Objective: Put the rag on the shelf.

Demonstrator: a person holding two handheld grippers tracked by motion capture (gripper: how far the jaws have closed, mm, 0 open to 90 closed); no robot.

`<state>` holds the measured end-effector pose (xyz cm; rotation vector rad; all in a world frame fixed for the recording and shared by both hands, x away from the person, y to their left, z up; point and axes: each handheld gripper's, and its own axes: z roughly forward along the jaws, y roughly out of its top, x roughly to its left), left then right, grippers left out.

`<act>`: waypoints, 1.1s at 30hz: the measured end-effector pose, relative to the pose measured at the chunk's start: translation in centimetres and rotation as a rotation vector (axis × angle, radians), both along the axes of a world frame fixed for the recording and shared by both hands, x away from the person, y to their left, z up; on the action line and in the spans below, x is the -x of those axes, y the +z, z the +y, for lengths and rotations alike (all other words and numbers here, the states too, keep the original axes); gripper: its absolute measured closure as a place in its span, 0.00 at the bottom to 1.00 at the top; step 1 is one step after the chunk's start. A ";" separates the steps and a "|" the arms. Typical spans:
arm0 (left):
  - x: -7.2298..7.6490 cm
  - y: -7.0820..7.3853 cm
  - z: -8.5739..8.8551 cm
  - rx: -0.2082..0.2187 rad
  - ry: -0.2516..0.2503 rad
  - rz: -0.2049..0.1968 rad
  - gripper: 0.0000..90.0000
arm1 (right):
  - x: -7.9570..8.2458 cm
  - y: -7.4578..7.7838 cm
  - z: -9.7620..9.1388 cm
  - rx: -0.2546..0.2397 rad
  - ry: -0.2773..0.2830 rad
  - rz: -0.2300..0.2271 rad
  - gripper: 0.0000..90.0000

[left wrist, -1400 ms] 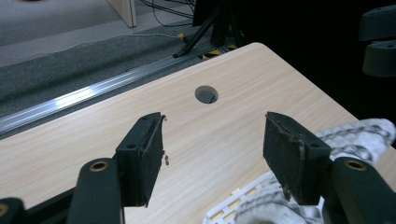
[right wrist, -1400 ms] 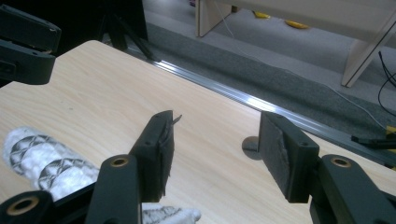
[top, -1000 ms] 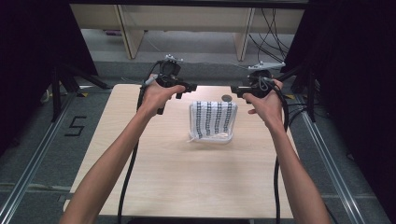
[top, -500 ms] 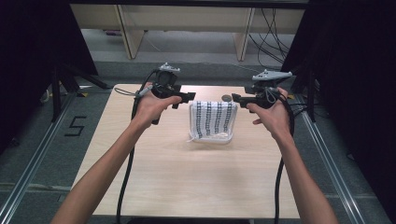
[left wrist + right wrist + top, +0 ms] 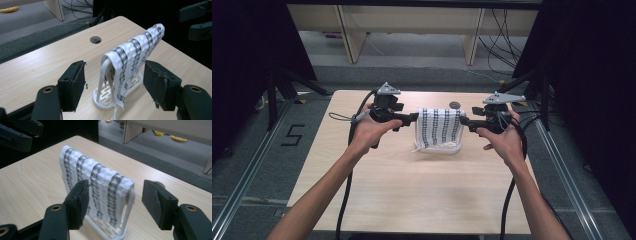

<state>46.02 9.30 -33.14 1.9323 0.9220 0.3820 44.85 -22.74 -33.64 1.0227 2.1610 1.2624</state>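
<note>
Draped over a white rack [image 5: 447, 148] near the middle of the wooden table [image 5: 412, 190]: a white towel [image 5: 439, 127] with dark patterned stripes (a round hole [image 5: 455, 105] in the tabletop just behind it). Left gripper [image 5: 414, 117] level at the towel's left end, jaws apart, having just been opening, the cloth edge framed between them in the left gripper view yet untouched. Right gripper [image 5: 463, 121] at the opposite end, likewise wide, just been opening too, pads clear of the towel.
</note>
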 end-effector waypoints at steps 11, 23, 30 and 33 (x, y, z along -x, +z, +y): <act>2.2 -1.6 0.6 0.025 -0.020 0.007 0.32 | 1.6 -0.8 0.2 -0.026 0.034 0.024 0.39; 3.9 -3.0 1.9 0.033 -0.045 0.007 0.28 | 3.9 -1.6 0.2 -0.053 0.042 0.017 0.35; 4.4 -3.7 2.6 0.019 -0.047 0.002 0.28 | 4.6 -2.2 0.2 -0.052 0.051 0.028 0.34; 4.7 -4.1 2.9 0.025 -0.049 0.005 0.28 | 4.9 -2.4 0.3 -0.061 0.059 0.017 0.34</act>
